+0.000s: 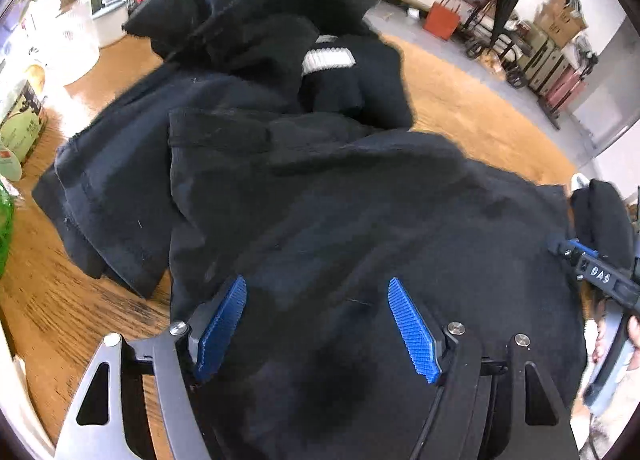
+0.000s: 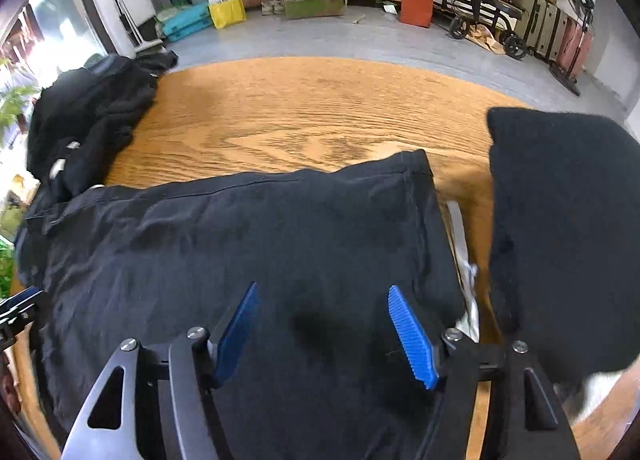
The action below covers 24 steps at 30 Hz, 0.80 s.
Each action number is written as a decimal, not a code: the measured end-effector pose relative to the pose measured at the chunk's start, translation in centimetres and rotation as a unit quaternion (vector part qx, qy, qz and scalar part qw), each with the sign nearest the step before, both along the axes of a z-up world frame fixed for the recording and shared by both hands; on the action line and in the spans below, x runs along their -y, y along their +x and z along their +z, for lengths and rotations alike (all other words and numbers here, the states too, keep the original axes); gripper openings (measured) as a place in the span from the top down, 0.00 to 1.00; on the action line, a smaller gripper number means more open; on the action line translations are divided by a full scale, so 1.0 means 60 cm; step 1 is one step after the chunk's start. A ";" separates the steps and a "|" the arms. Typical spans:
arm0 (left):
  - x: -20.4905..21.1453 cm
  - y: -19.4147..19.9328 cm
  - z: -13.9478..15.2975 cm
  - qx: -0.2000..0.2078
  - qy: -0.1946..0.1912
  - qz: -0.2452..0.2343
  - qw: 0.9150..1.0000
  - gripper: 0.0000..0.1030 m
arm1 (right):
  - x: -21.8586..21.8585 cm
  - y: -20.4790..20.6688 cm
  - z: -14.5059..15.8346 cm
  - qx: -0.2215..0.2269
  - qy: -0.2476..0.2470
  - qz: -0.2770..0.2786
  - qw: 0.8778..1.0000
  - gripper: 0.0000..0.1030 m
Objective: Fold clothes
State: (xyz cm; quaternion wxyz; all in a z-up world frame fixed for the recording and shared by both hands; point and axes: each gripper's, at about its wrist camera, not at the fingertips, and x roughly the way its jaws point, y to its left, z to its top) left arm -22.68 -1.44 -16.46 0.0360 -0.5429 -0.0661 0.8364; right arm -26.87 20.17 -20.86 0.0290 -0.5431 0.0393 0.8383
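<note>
Left wrist view: the left gripper (image 1: 318, 324) is seen pointed steeply down over a dark garment (image 1: 360, 220) spread across the wooden bench (image 1: 460, 100). Its blue ribbed fingers (image 1: 414, 330) are held wide apart, and nothing is gripped between them; cloth is seen only beneath. A heap of unfolded black clothes (image 1: 256, 12), one piece marked by a white ribbed band (image 1: 328, 58), is piled toward 12 o'clock. The right gripper (image 1: 592, 268) is glimpsed at 3 o'clock.

Right wrist view: the right gripper (image 2: 324, 330) is likewise aimed down at the same garment (image 2: 240, 244), its fingers (image 2: 412, 340) spread wide and empty. The garment's stitched hem (image 2: 256, 182) is laid roughly straight toward 12 o'clock, with a squared corner at 1 o'clock. A black folded piece (image 2: 560, 220) is set just beside it at 3 o'clock, and the unsorted pile (image 2: 88, 116) is seen at 10 o'clock.

The fabric is judged soft, matte and limp, with shallow wrinkles; the bench is smooth, with bold oak grain. For a clean fold, the near edge is best pinched by both grippers at matching points, through a single layer, then lifted evenly and carried toward the far hem so corners are kept aligned.
</note>
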 end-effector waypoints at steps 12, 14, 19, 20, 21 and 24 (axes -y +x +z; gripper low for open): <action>0.033 0.067 0.036 -0.039 0.074 0.010 0.996 0.27 | -0.034 0.037 0.014 -0.037 -0.023 -0.007 0.999 0.33; 0.035 0.123 0.043 -0.038 0.078 0.007 0.996 0.27 | -0.028 0.082 0.040 -0.058 -0.039 0.003 0.998 0.28; 0.054 0.269 0.043 -0.027 0.086 0.007 0.996 0.27 | -0.027 0.242 0.082 -0.077 -0.061 0.032 0.995 0.21; 0.059 0.296 0.040 -0.024 0.088 0.010 0.996 0.27 | -0.030 0.276 0.084 -0.075 -0.067 0.033 0.994 0.21; 0.063 0.317 0.039 -0.022 0.094 0.018 0.995 0.27 | -0.034 0.310 0.085 -0.072 -0.074 0.034 0.994 0.20; 0.071 0.371 0.039 -0.016 0.136 0.047 0.990 0.27 | -0.064 0.410 0.067 -0.062 -0.064 0.012 0.996 0.20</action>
